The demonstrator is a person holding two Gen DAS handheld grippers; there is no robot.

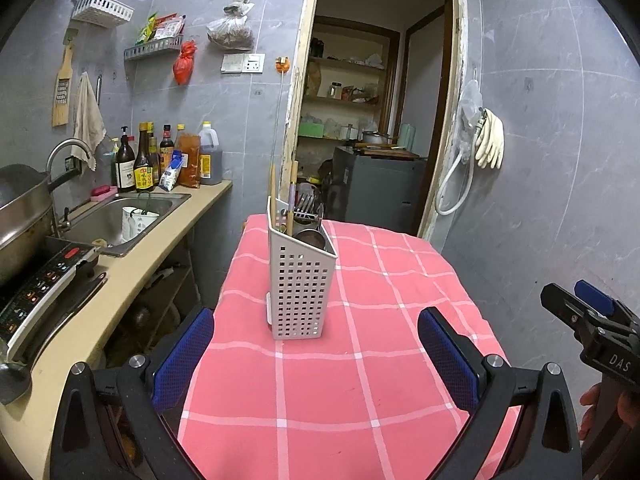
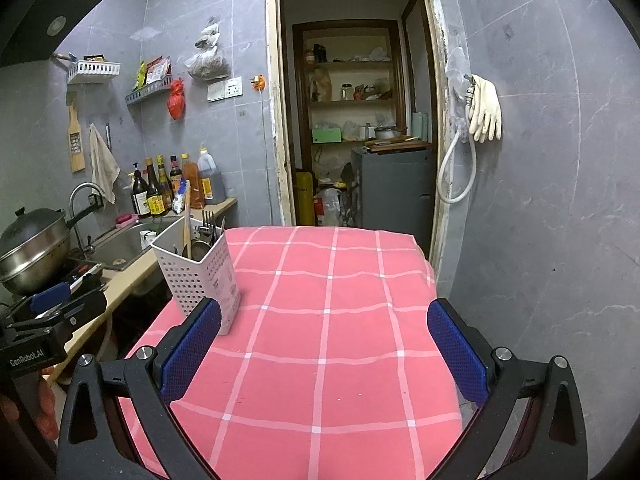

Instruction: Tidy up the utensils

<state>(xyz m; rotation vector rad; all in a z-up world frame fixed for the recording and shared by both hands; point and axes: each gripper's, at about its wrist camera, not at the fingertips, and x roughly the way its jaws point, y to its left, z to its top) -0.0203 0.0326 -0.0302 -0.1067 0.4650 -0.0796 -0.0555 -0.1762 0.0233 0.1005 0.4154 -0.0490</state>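
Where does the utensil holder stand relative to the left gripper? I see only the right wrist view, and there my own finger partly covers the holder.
Observer: In the left wrist view the utensil holder stands upright on the pink cloth, centred ahead of the left gripper and apart from it.
Operator: Is that gripper open?
Observer: Yes, its jaws stand wide apart, with nothing between them.

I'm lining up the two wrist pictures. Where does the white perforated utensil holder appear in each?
Left wrist: the utensil holder stands at centre, on the pink checked tablecloth, straight ahead between the open left gripper fingers.
Right wrist: the holder stands left of centre, by the cloth's left edge, behind the open right gripper's left finger.
Shared landmark: the doorway behind the table.
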